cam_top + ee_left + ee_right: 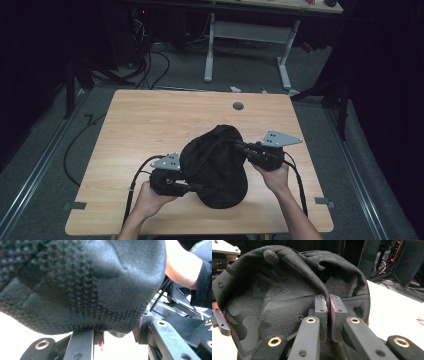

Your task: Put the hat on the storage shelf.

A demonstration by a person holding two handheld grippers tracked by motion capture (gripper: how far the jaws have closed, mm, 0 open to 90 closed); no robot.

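Black mesh cap (216, 167) mid-table, rim pinched by right gripper (328, 315), apparently by left gripper (192, 189) too.

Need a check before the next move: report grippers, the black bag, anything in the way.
Left gripper shut on black bag. Right gripper shut on a fold of it. Bag on table; nothing in the way.

Black knit cap (82, 285) hangs over closed fingers (82, 345); hand (181, 267) upper right
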